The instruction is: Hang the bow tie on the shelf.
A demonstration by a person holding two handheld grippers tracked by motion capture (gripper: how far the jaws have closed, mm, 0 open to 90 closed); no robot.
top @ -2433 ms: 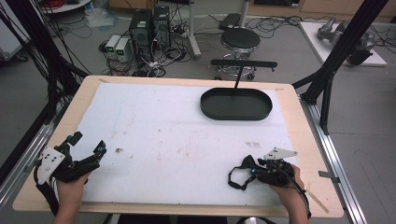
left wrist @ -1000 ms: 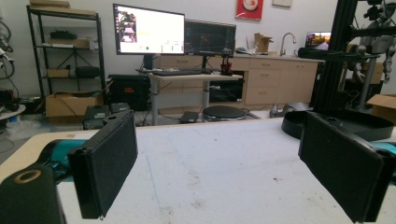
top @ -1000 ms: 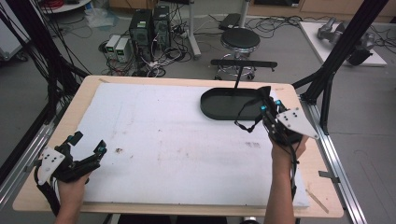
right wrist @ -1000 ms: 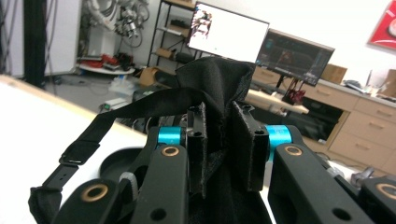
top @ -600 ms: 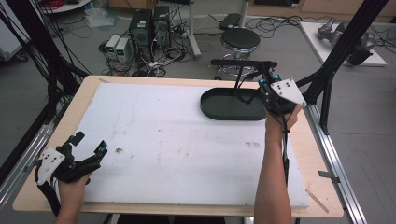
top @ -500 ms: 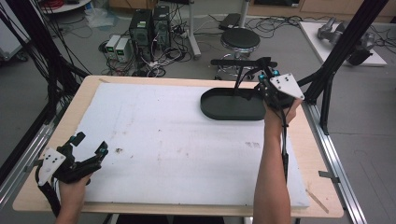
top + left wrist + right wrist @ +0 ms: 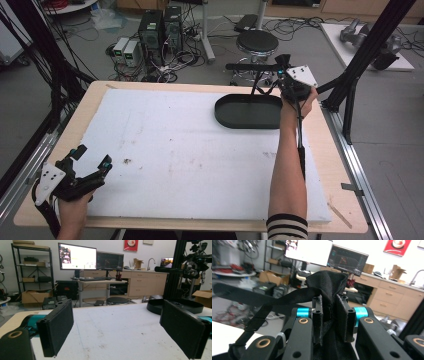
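Here the right gripper pinches black fabric past the table's far edge; left gripper spread.

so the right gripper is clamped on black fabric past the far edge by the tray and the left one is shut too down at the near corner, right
Not quite: the left gripper is open, its jaws wide apart with nothing between them, as the left gripper view shows. The right gripper is indeed clamped on black fabric by the tray.
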